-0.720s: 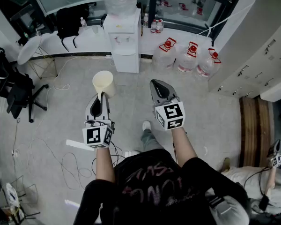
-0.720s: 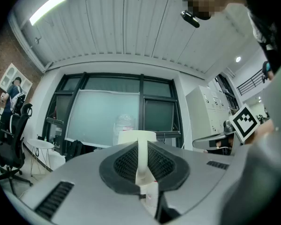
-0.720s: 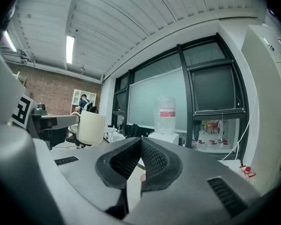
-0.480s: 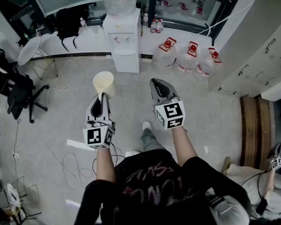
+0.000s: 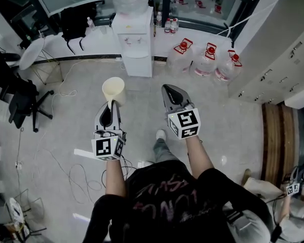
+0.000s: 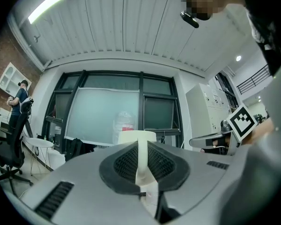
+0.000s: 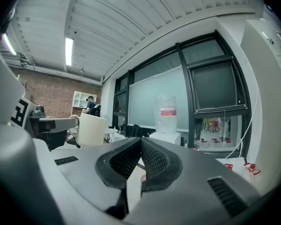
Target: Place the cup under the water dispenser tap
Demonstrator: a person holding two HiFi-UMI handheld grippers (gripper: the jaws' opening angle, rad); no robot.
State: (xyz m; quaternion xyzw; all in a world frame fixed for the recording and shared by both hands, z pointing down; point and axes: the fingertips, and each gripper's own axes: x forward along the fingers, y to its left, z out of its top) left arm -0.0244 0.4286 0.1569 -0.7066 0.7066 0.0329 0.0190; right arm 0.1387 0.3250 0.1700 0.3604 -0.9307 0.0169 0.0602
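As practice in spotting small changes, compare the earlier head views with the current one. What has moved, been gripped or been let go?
Almost nothing. The second person at the lower right edge has sunk lower in the view. Nothing was taken or released. The left gripper stays shut on the cup handle, short of the water dispenser, and the right gripper stays shut and empty.
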